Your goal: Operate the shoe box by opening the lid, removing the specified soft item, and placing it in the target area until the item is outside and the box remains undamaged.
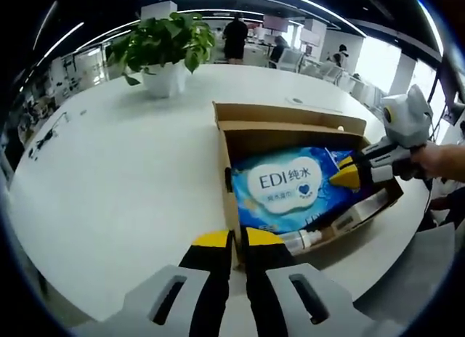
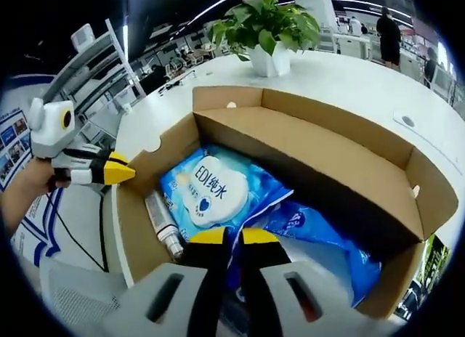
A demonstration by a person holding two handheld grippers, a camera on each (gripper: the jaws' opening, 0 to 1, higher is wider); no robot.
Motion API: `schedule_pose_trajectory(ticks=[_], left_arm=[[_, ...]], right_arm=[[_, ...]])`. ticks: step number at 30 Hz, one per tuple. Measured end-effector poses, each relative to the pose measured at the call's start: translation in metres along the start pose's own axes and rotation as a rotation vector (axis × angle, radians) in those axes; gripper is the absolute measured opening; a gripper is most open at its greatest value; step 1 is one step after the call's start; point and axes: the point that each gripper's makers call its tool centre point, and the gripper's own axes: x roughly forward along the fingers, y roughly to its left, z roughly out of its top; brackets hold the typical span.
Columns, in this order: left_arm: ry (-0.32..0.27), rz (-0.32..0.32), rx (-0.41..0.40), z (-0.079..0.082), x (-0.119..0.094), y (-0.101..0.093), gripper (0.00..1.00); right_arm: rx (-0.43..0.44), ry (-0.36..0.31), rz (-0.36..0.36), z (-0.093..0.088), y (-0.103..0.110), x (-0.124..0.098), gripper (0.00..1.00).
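Brown cardboard shoe box [image 1: 290, 130] sits open on a white round tabletop [image 1: 123, 177], lid flap folded back. Inside lies a blue wet-wipes pack [image 1: 294, 188] beside a small clear bottle [image 1: 301, 240]. The right gripper [image 2: 226, 237] has its yellow-tipped jaws nearly together on the pack's edge. The left gripper [image 1: 236, 239] hovers at the box's near wall, jaws almost closed, empty. A potted plant [image 1: 166, 54] stands beyond.

The soft blue plastic wipes pack [image 1: 298, 188] [image 2: 218, 192], lying just ahead of both grippers' fingertips, bears "EDI 纯水" on its white oval label.
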Motion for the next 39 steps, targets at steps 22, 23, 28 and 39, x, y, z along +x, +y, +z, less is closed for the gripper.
schedule_pose_trajectory(ticks=[22,23,28,39], left_arm=[[-0.003,0.008,0.003,0.000,-0.001,0.000,0.03],[-0.003,0.009,0.001,0.000,-0.001,0.000,0.03],[-0.009,0.012,-0.009,0.000,-0.001,0.000,0.03],[0.006,0.015,0.030,0.005,-0.004,-0.003,0.05]], right_arm=[[0.029,-0.041,-0.051,-0.001,-0.004,-0.027,0.00],[0.030,-0.045,-0.053,-0.002,-0.005,-0.028,0.00],[0.072,-0.068,-0.064,-0.005,-0.011,-0.038,0.00],[0.091,-0.091,-0.085,-0.007,-0.020,-0.052,0.00]])
